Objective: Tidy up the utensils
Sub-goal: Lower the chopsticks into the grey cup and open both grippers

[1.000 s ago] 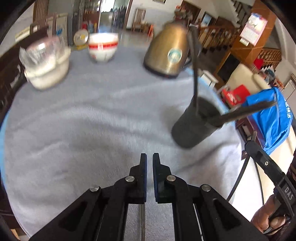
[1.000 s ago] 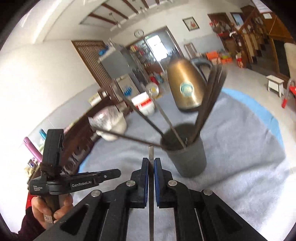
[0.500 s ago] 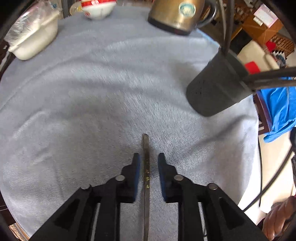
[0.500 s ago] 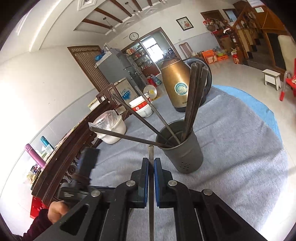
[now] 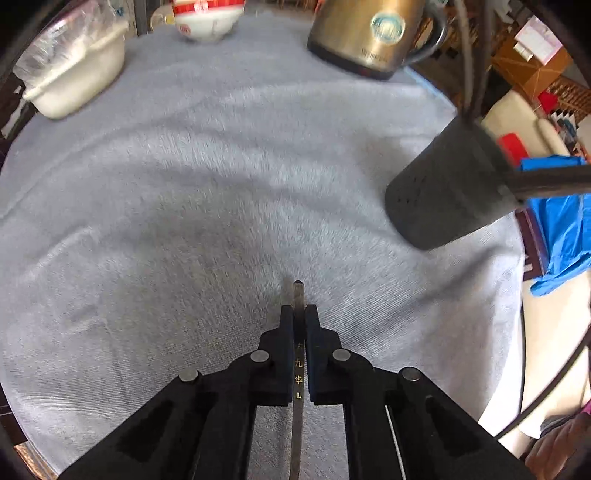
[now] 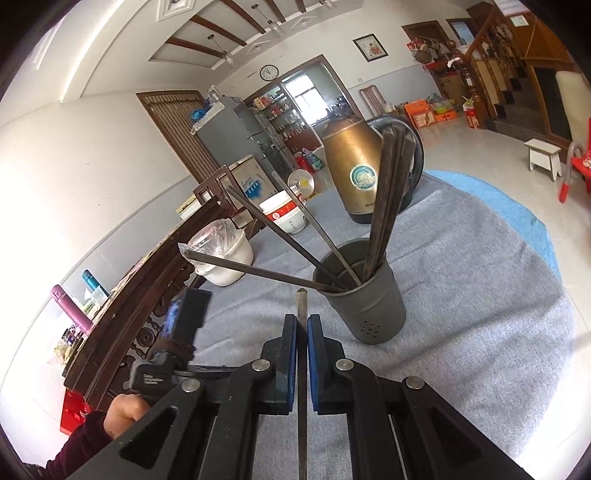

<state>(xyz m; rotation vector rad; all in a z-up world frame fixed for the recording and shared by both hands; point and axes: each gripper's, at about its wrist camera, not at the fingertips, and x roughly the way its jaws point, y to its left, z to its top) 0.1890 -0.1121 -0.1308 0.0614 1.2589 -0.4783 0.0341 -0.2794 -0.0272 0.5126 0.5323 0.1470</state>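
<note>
Left gripper (image 5: 299, 314) and right gripper (image 6: 302, 325) each pinch a chopstick (image 5: 297, 295); next, tip both into the holder (image 6: 364, 295).

White walls, a wall clock (image 6: 268, 72) above the doorway (daylight beyond), wooden staircase (image 6: 524, 70) at right.

A pale grey-blue cloth (image 5: 184, 184) covers the table. The kettle (image 5: 365, 33) is bronze-gold with a round teal emblem. The utensil holder (image 6: 369, 306) is matte dark grey, dotted with small holes, and its chopsticks (image 6: 388, 199) are dark brown. A white bowl (image 5: 207, 18) bears a red band. The chopstick (image 5: 298, 369) shows gold characters on dark metal. Blue pads (image 6: 292, 354) line the black fingers.
</note>
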